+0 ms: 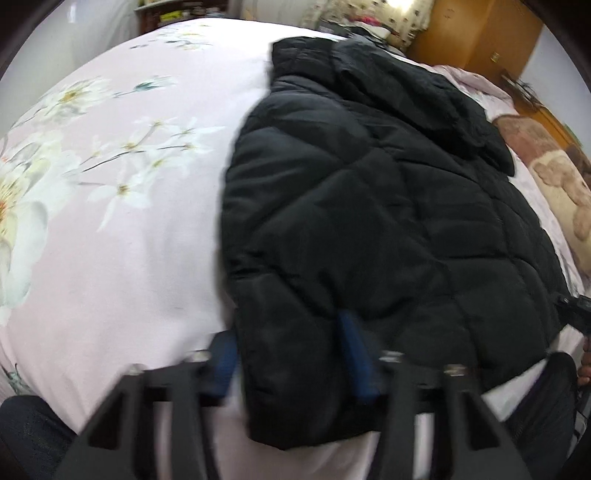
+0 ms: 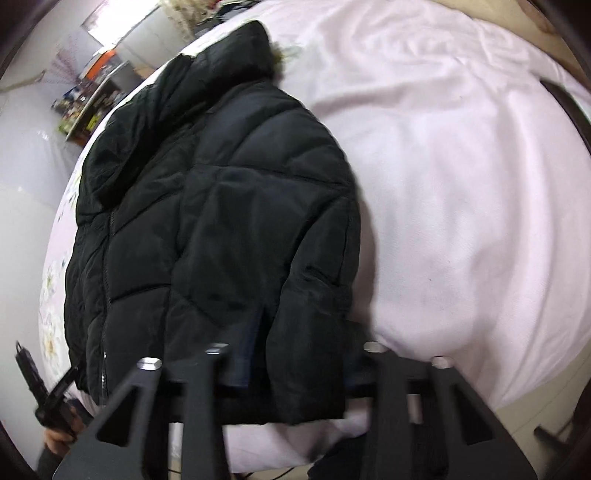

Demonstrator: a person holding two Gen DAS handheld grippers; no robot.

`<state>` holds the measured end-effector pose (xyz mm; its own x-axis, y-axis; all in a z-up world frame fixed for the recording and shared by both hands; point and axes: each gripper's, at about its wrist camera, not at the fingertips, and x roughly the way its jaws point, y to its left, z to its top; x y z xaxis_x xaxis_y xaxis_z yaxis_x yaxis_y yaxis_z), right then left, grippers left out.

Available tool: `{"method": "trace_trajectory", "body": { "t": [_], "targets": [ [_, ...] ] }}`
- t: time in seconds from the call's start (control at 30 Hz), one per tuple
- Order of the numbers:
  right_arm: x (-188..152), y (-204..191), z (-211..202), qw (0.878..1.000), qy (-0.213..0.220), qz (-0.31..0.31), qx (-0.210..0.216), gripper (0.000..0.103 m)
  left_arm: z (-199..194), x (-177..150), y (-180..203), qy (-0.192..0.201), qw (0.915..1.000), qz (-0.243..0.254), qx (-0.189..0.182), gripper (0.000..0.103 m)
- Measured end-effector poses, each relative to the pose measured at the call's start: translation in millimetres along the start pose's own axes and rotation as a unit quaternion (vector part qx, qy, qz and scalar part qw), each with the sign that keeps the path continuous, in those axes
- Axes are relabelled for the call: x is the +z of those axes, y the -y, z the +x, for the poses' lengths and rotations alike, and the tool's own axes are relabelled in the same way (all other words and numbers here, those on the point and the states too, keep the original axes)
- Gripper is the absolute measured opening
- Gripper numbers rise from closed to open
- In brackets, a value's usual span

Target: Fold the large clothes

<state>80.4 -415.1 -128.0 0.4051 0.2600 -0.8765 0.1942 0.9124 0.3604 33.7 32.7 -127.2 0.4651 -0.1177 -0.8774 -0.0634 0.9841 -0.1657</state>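
Both wrist cameras look forward along their fingers from the hem of a black quilted puffer jacket point(image 1: 369, 206) point(image 2: 218, 221), close up; each frame shares it and the pale pink bedsheet point(image 1: 122, 258) point(image 2: 461, 184).

A bed with a pale pink floral sheet point(image 1: 110, 221) fills most of both views, its plain pink part point(image 2: 461, 184) lying rumpled. An orange-brown wooden wardrobe point(image 1: 476, 33) stands beyond the far end beside a white wall point(image 1: 554, 59). Cluttered shelves point(image 2: 85, 107) line a glossy white wall point(image 2: 26, 155) under bright light.
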Motion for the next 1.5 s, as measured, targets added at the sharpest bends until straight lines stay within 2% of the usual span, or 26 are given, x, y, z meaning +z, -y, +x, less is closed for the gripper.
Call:
{"method": "trace_trajectory", "body": {
  "t": [0.03,0.07,0.1,0.23,0.4,0.57,0.77,1.07,1.2,1.4,1.5],
  "targets": [
    [-2.1,-4.4,-5.3,1.000,0.006,-0.009,0.000,0.021,-3.9,1.1,4.3,0.001,0.9999,0.011,0.007,0.030],
    [-2.5,-6.5,-9.6,1.000,0.010,-0.009,0.003,0.018,-10.5,2.6,7.5,0.004,0.9998,0.017,0.006,0.023],
    [-2.9,-7.9,-15.1,1.000,0.015,-0.008,0.007,0.017,-17.8,4.8,8.5,0.008,0.9999,0.015,0.002,0.019],
    [-7.1,-18.2,-56.4,0.998,0.047,-0.011,0.045,0.015,-67.8,12.2,1.9,0.051,0.9979,0.002,-0.041,0.017],
    [-31.1,-26.4,-99.6,0.995,0.065,-0.032,0.065,0.014,-122.7,0.4,-8.8,0.090,0.9938,0.010,-0.064,0.017],
    [-73.4,-6.6,-136.2,0.993,0.073,-0.008,0.094,0.014,-154.3,-28.7,-25.5,0.096,0.9915,-0.005,-0.088,0.017],
    [-100.0,8.2,-172.5,0.988,0.094,0.008,0.122,0.014,-178.8,-35.1,-34.9,0.106,0.9883,-0.020,-0.108,0.017],
    [-95.7,0.7,-210.6,0.978,0.139,0.011,0.154,0.014,-214.6,-32.0,-38.9,0.133,0.9809,-0.035,-0.138,0.017],
    [-89.4,0.5,-210.2,0.972,0.154,0.029,0.174,0.014,-214.7,-17.7,-41.2,0.141,0.9782,-0.046,-0.146,0.017],
    [-47.3,-12.3,-206.8,0.965,0.173,0.037,0.192,0.014,-205.8,29.7,-42.8,0.170,0.9707,-0.068,-0.155,0.017],
    [-8.1,-28.6,-204.7,0.964,0.185,0.023,0.191,0.014,-196.7,61.6,-44.5,0.183,0.9669,-0.082,-0.158,0.017]
  ]
}}
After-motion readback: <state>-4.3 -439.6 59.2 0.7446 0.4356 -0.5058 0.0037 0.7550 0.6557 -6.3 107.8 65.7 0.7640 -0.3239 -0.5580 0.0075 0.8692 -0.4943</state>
